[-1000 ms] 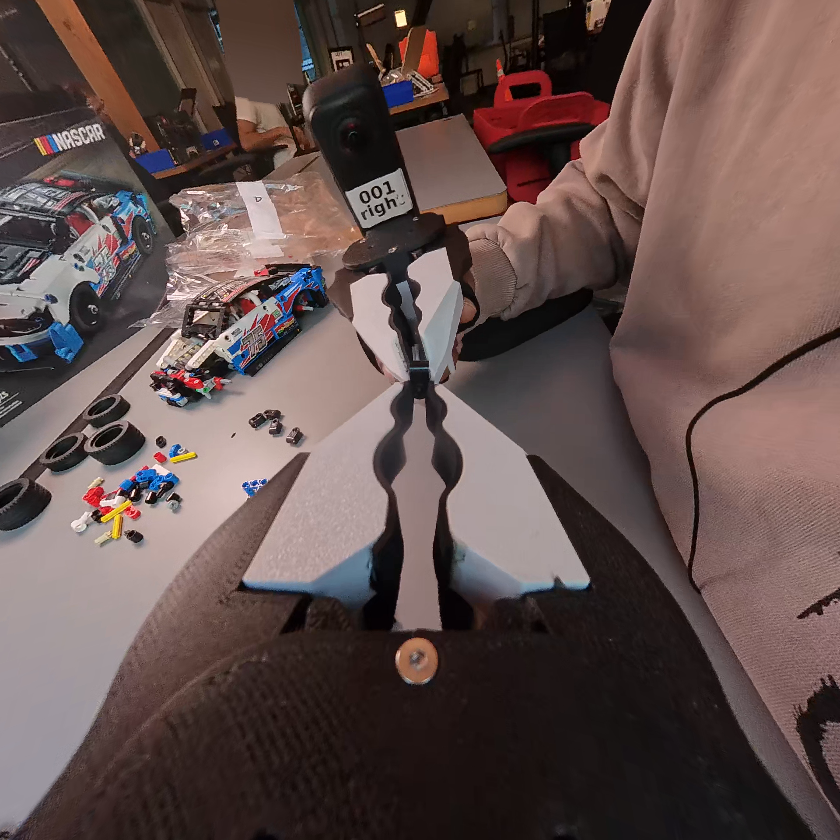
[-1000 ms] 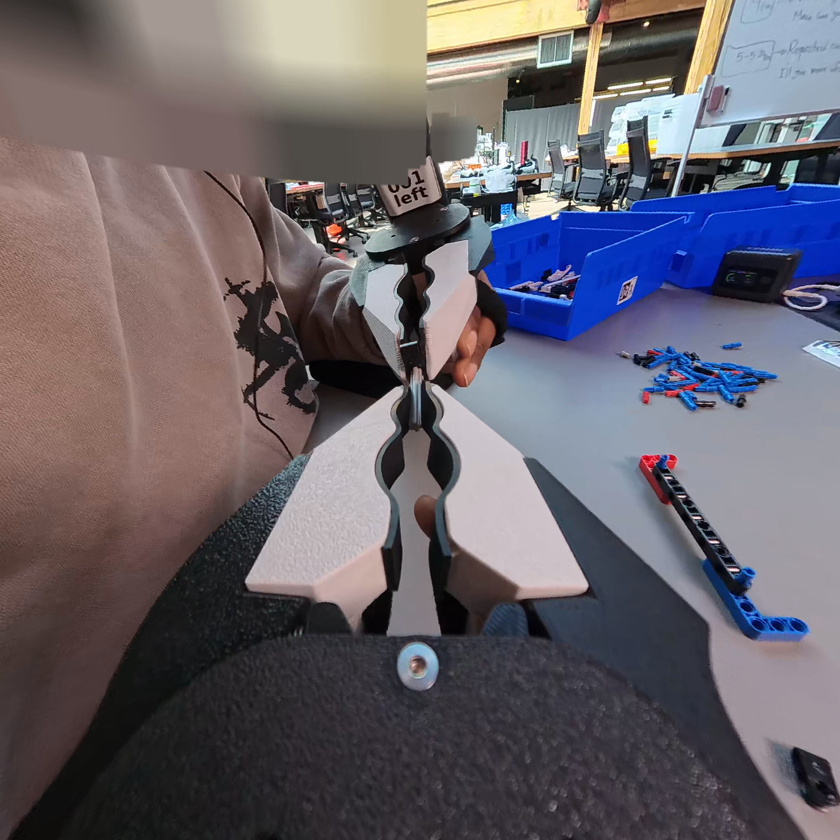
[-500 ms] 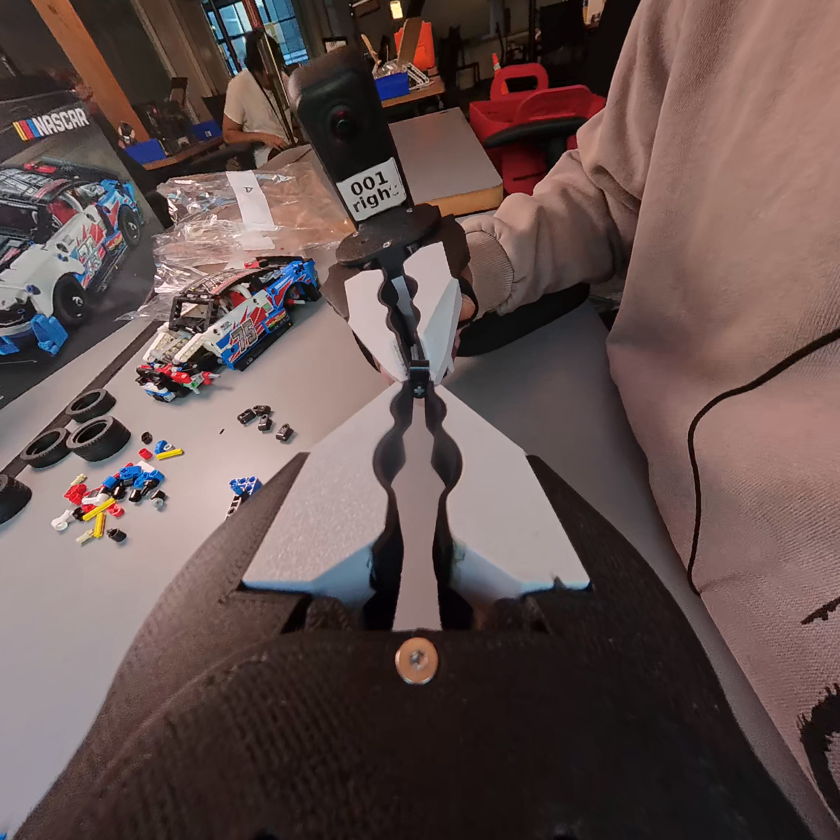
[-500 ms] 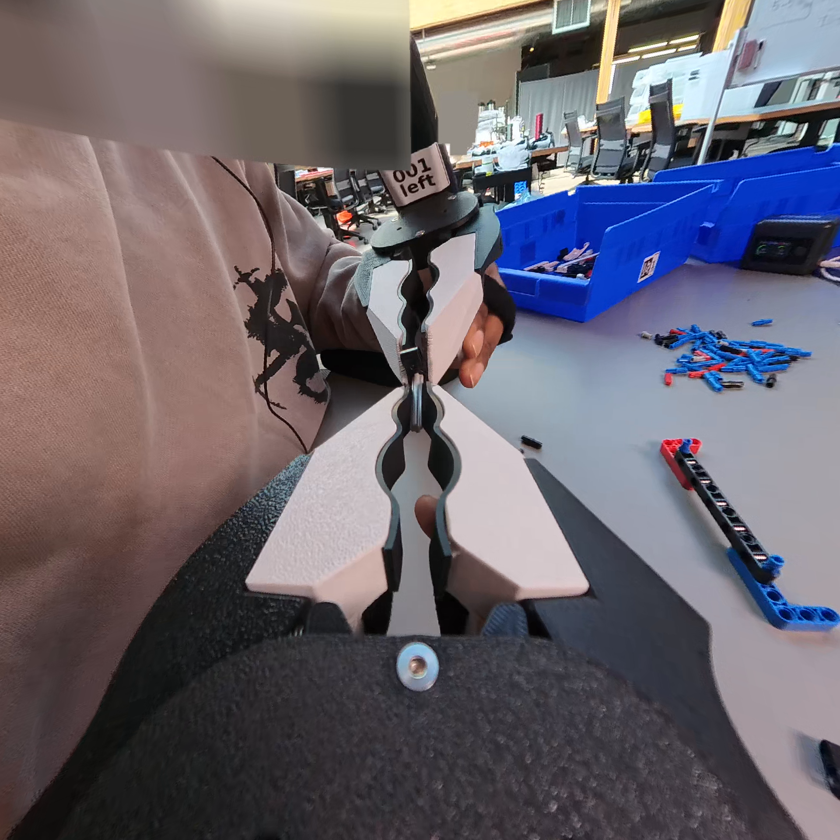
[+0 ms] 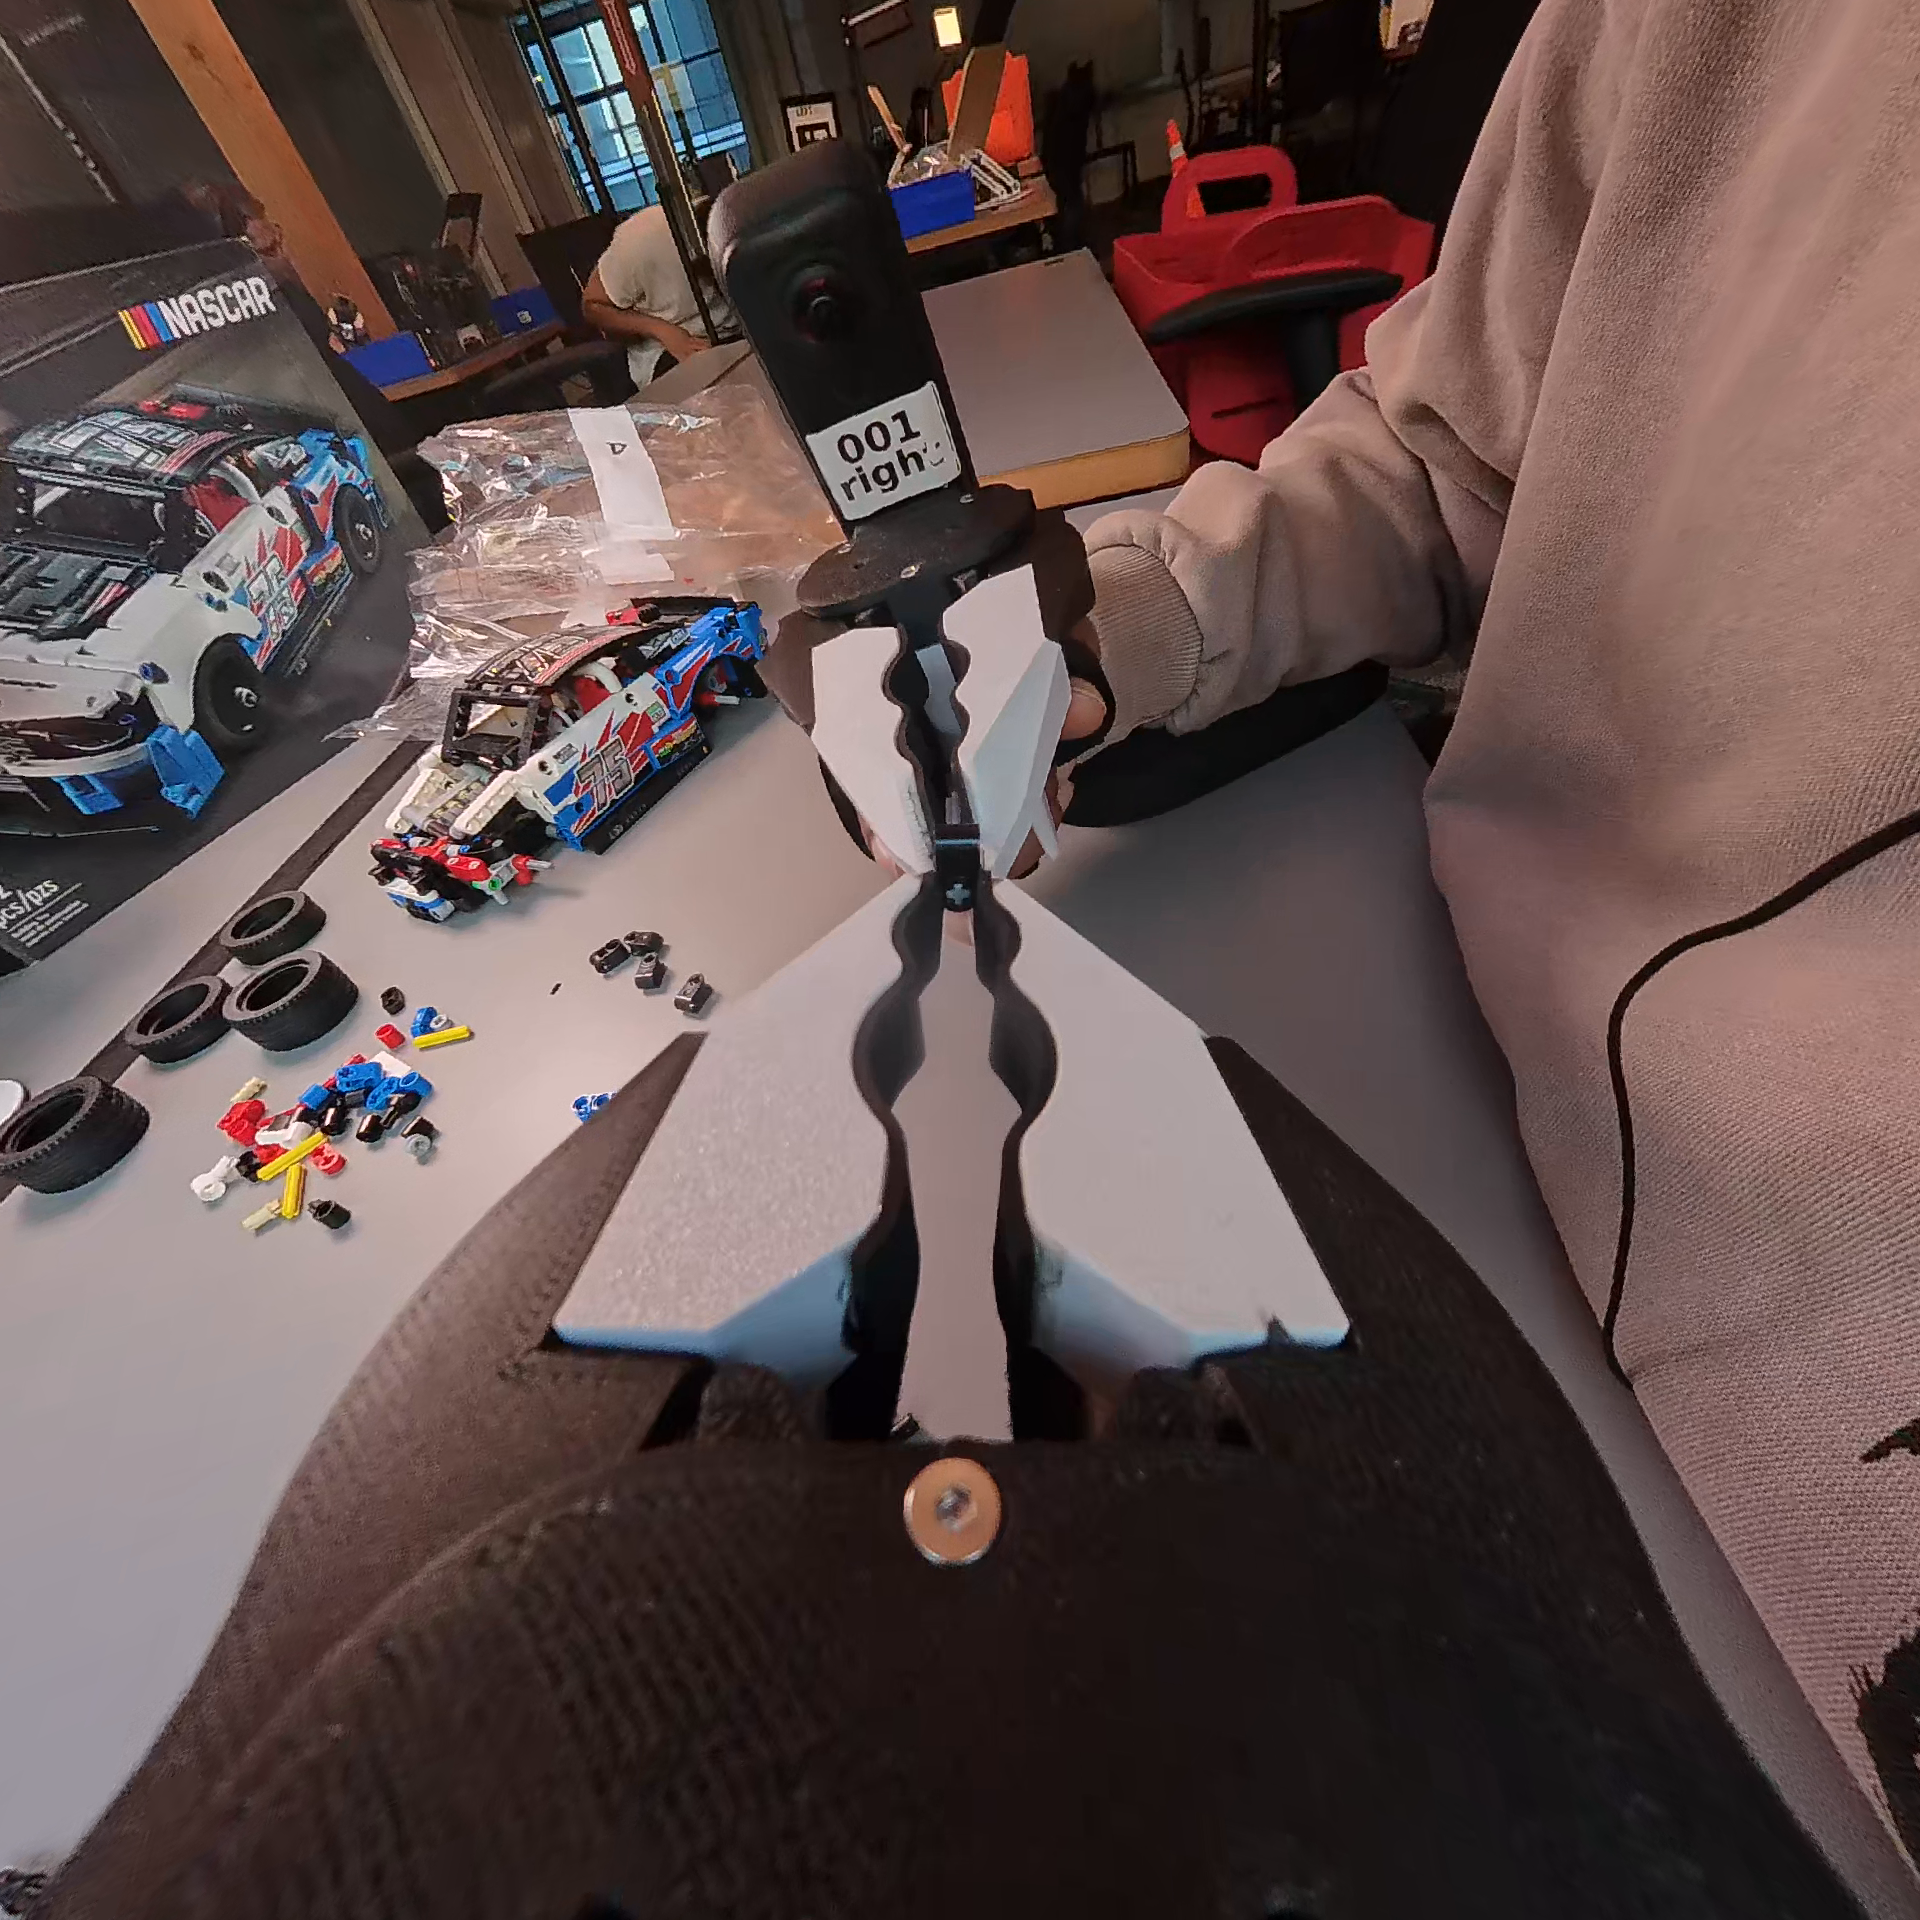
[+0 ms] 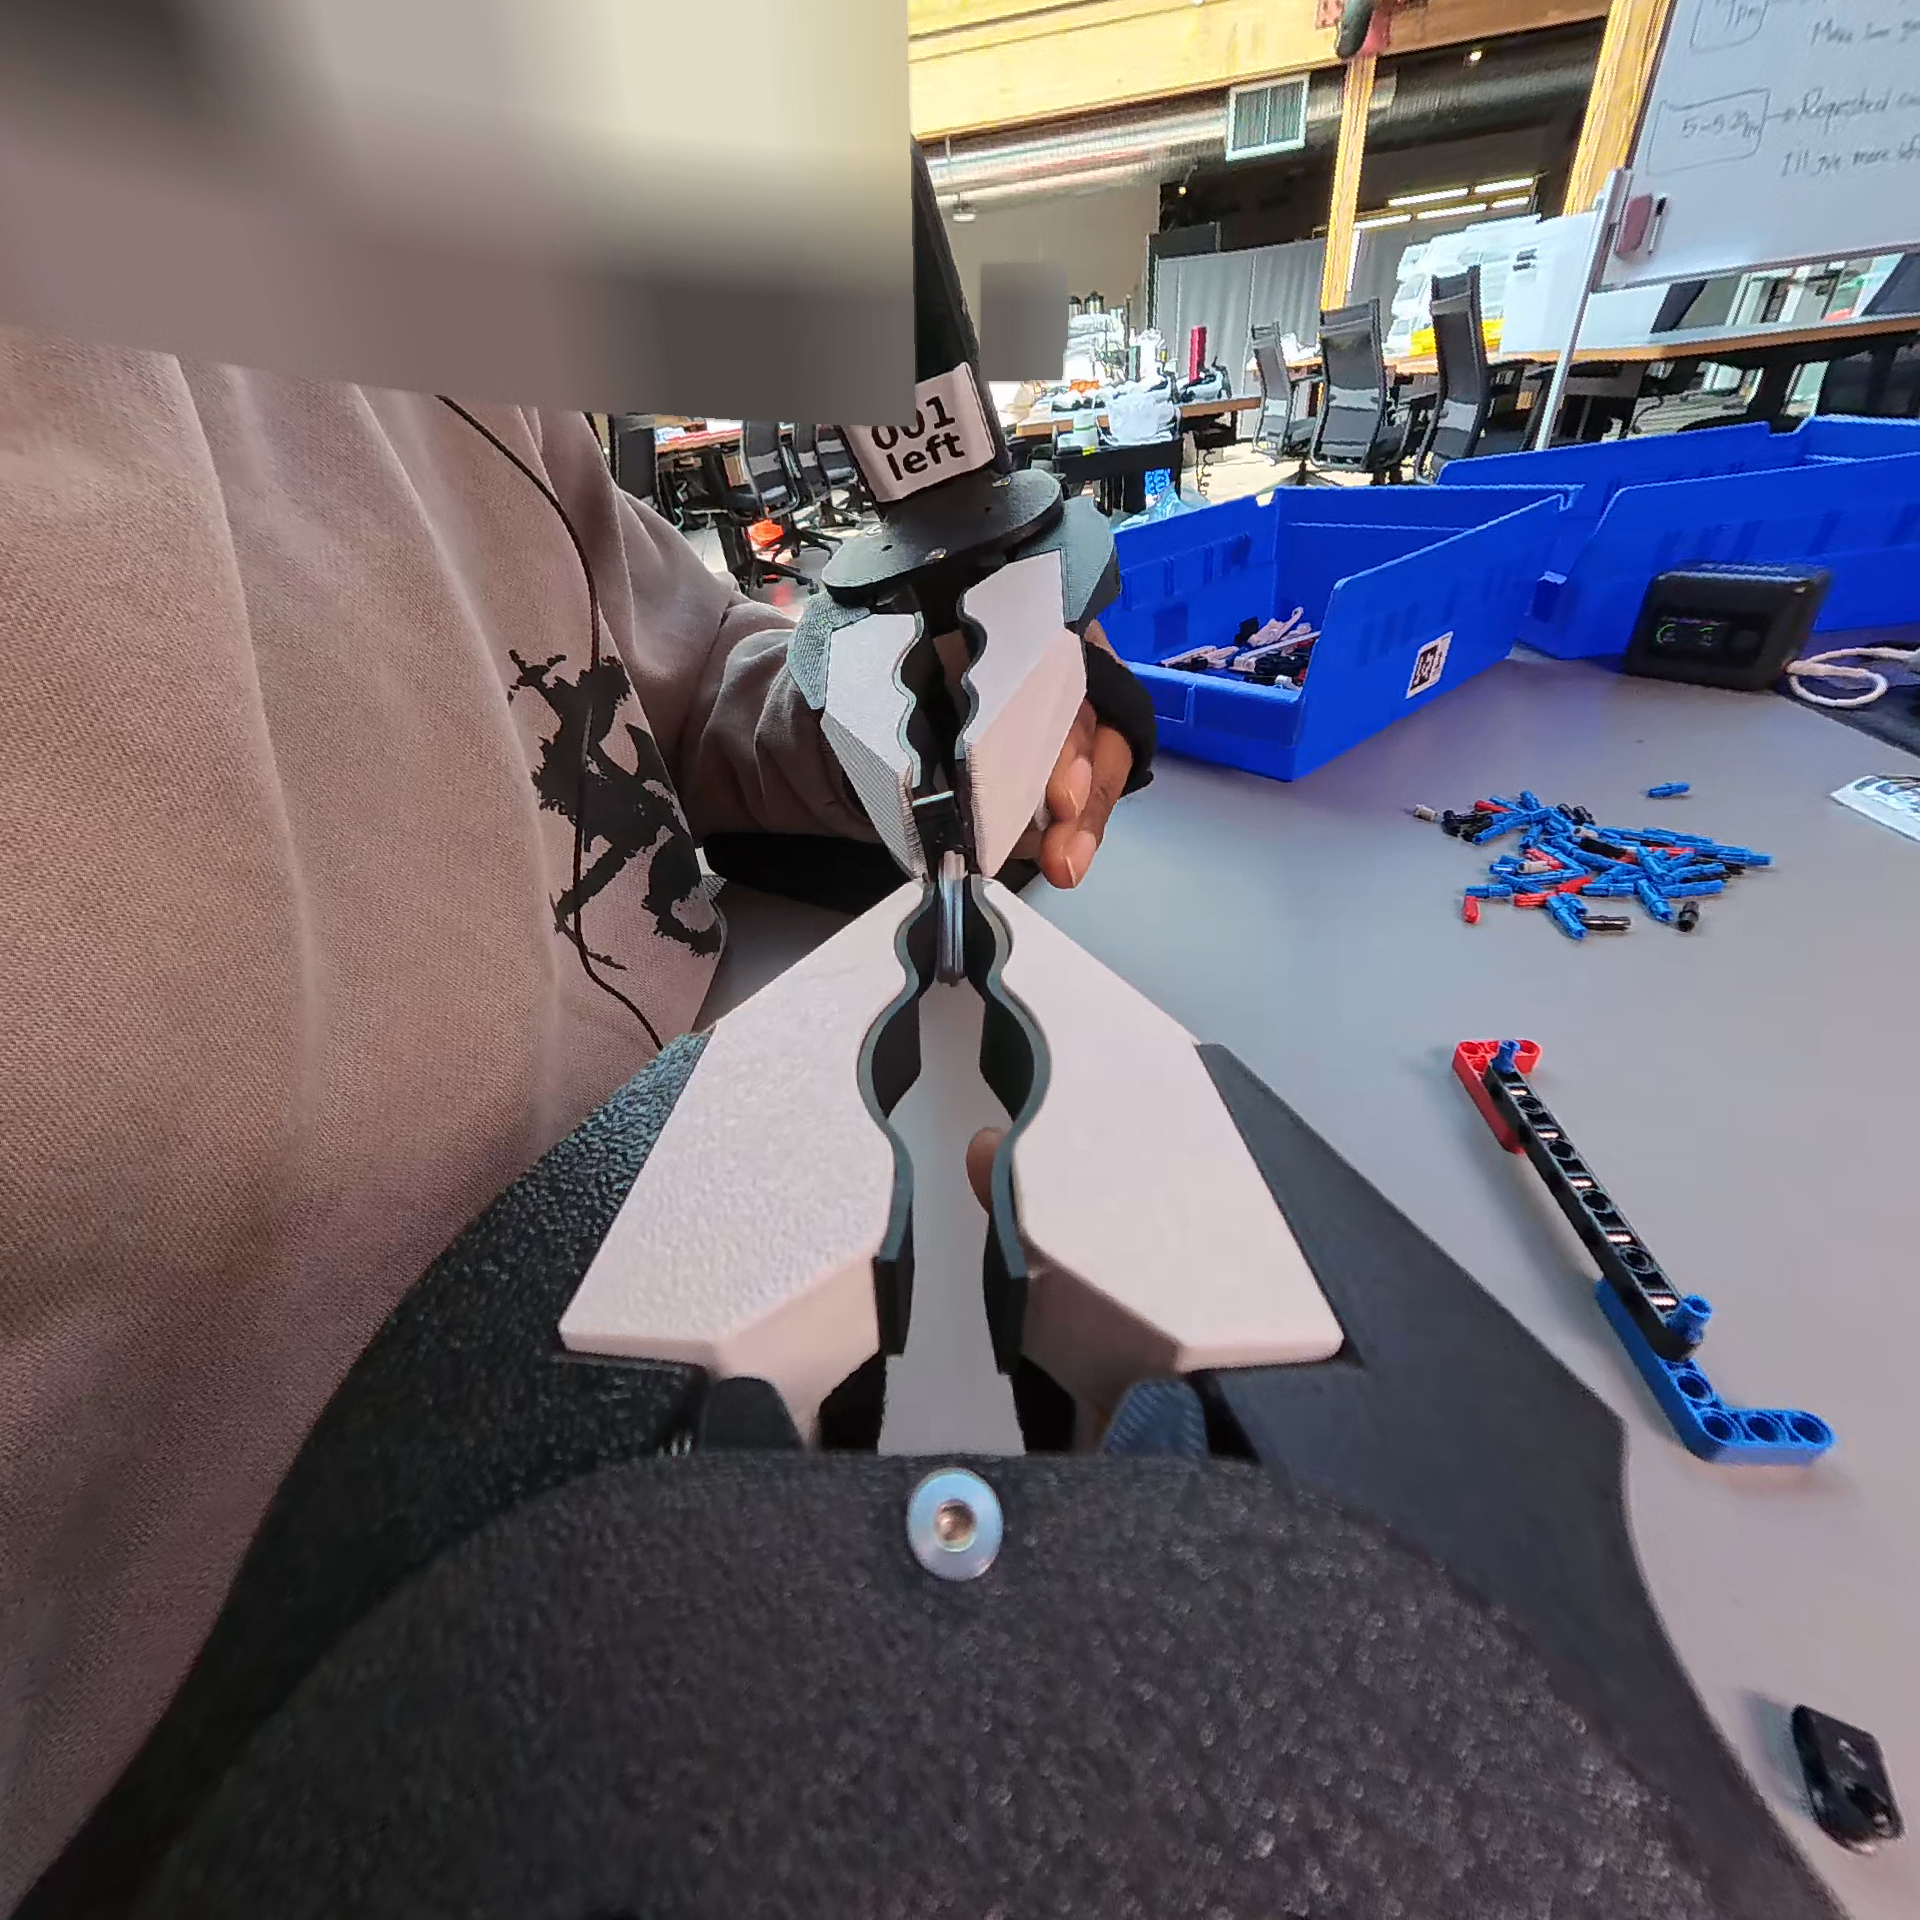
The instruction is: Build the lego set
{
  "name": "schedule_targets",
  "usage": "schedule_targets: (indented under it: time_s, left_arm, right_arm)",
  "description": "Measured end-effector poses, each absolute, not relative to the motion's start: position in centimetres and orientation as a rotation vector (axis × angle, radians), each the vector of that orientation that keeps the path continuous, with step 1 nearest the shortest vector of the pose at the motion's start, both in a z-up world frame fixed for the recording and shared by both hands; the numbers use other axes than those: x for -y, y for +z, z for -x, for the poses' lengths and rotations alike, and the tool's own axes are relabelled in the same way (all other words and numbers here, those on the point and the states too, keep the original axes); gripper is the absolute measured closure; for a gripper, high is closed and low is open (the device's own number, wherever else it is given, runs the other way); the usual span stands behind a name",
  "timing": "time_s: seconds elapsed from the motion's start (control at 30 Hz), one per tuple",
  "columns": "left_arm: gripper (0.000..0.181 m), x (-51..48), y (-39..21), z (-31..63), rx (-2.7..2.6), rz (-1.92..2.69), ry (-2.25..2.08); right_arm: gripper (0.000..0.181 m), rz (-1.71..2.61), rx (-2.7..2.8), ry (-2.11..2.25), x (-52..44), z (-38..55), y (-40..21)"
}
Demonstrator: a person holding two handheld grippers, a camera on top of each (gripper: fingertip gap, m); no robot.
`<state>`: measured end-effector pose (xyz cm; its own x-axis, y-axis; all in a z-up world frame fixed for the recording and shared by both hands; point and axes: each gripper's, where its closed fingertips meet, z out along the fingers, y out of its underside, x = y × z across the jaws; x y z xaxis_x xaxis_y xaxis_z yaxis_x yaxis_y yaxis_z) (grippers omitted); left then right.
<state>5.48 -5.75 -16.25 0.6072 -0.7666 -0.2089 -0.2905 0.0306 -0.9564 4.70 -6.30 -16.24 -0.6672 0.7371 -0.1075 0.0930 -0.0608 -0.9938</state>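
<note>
My left gripper (image 5: 958, 902) and right gripper (image 6: 951, 902) meet tip to tip above the grey table (image 5: 1247, 935), close to the person's beige sweatshirt. The left gripper is shut on a small black lego piece with a cross hole (image 5: 961, 891). The right gripper is shut on a thin dark grey round piece (image 6: 951, 935). The two pieces touch end to end. The right gripper also shows in the left wrist view (image 5: 961, 831), and the left gripper in the right wrist view (image 6: 940, 826).
A part-built race car (image 5: 582, 748), black tyres (image 5: 281, 997), small loose pieces (image 5: 332, 1112), the set box (image 5: 156, 520) and plastic bags (image 5: 582, 499) lie to one side. Blue bins (image 6: 1340, 644), a blue pin pile (image 6: 1590, 862) and a black beam (image 6: 1590, 1216) lie to the other. My left and right fingertips are right by each other.
Both grippers stay shut and tip to tip. The pair has swayed slightly, so the table objects shift in both views. The left gripper's black piece shows more plainly now.
</note>
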Motion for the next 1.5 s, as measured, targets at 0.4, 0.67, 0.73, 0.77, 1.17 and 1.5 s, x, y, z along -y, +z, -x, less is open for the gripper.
schedule_targets:
  time_s: [0.4, 0.67, 0.73, 0.77, 1.17, 1.5]
  left_arm:
    - [0.176, 4.7, -15.1, -3.1, -0.536, 1.534, -0.958]
    - [0.176, 4.6, -15.7, -3.9, -0.506, 1.553, -1.034]
    - [0.176, 4.6, -15.8, -3.9, -0.507, 1.554, -1.033]
    - [0.176, 4.6, -15.8, -3.9, -0.508, 1.554, -1.031]
    - [0.176, 4.8, -15.6, -4.0, -0.531, 1.54, -1.006]
    - [0.175, 4.7, -16.4, -3.7, -0.579, 1.575, -0.928]
  right_arm:
    - [0.16, 0.882, 1.613, 1.667, 3.8, -4.4, -15.0]
    - [0.178, 0.886, 1.629, 1.616, 3.9, -4.3, -15.2]
    - [0.178, 0.891, 1.639, 1.61, 3.9, -4.3, -15.2]
    - [0.178, 0.892, 1.639, 1.611, 3.9, -4.3, -15.2]
    - [0.178, 0.893, 1.656, 1.625, 4.1, -4.4, -15.2]
    - [0.178, 0.908, 1.709, 1.587, 4.2, -4.3, -16.4]
